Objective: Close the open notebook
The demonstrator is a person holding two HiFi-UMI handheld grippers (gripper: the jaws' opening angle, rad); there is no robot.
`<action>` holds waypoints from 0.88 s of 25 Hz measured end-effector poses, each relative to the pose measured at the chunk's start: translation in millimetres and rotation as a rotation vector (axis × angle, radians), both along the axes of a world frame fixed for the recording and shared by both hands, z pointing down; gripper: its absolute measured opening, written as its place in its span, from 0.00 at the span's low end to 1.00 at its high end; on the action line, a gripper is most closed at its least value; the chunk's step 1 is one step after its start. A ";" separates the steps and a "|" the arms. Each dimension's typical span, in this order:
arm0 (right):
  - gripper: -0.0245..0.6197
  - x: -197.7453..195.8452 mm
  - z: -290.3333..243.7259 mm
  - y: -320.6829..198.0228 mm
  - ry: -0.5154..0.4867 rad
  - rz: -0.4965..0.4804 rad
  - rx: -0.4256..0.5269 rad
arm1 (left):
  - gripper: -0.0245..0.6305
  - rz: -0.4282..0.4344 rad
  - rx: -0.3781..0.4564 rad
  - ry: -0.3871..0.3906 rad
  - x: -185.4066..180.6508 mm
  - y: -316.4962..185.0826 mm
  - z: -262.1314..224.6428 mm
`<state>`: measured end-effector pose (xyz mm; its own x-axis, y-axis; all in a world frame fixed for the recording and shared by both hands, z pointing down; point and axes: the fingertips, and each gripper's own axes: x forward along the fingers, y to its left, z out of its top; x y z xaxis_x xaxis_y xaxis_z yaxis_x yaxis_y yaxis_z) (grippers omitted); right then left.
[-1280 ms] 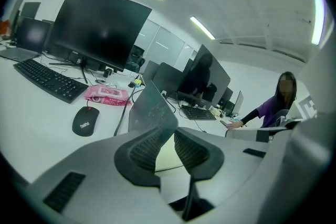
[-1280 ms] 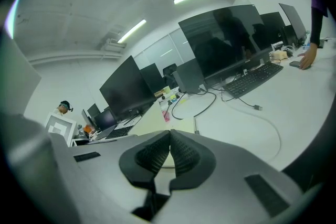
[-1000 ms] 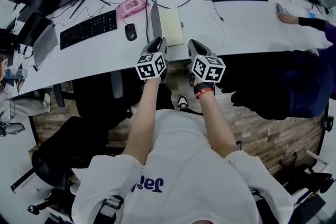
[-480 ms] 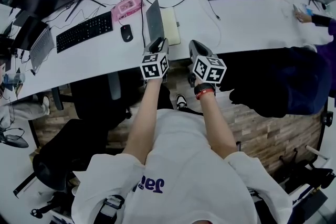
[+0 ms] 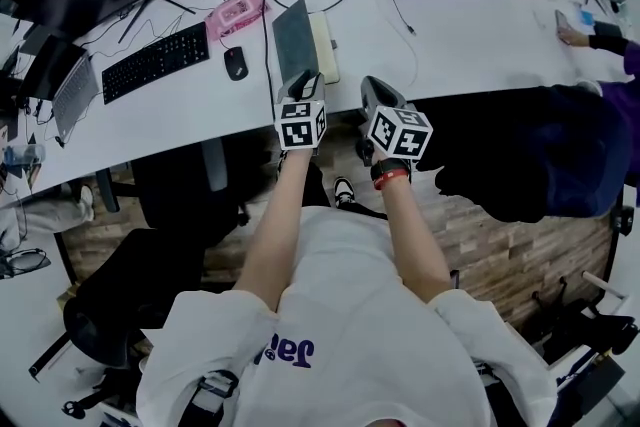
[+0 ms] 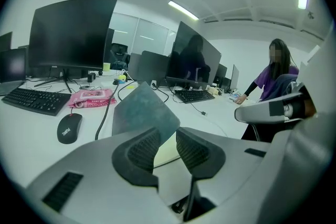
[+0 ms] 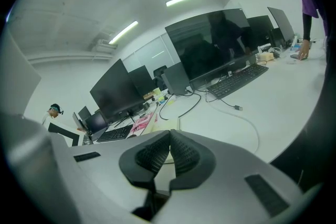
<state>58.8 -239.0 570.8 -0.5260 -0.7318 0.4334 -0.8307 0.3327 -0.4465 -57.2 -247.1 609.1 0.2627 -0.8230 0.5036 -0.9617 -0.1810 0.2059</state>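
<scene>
Notebook with a dark grey cover and cream pages [image 5: 325, 45] lies at the near edge of the white desk [image 5: 470, 35], just right of a black computer mouse [image 5: 234, 63]. Its long axis runs away from the person. The cover stands raised at a slant over the left of the pages.

Both forearms reach forward side by side. The left gripper [image 6: 167, 134] has just been opening its jaws, and the cover's near corner sits loose between them. The right gripper [image 7: 169, 136] is clenched on nothing.
</scene>
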 end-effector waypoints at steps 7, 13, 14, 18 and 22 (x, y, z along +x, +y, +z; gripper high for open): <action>0.06 5.9 6.9 0.5 0.003 0.006 -0.012 | 0.21 0.033 -0.007 -0.063 9.5 -2.9 8.6; 0.06 6.8 11.4 0.7 0.001 0.008 -0.023 | 0.22 0.065 -0.017 -0.119 15.9 -5.4 18.5; 0.06 7.5 12.4 0.9 0.001 0.009 -0.025 | 0.22 0.070 -0.019 -0.129 17.0 -5.5 20.3; 0.06 10.4 17.3 1.4 0.001 0.015 -0.035 | 0.22 0.086 -0.026 -0.157 21.0 -6.7 25.7; 0.06 12.2 20.9 2.3 0.001 0.022 -0.045 | 0.22 0.102 -0.031 -0.188 23.9 -7.3 29.8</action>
<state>71.1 -236.7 591.7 -0.5099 -0.7226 0.4667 -0.8379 0.2942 -0.4598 -33.3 -254.4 638.9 0.2429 -0.7801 0.5766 -0.9607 -0.2756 0.0318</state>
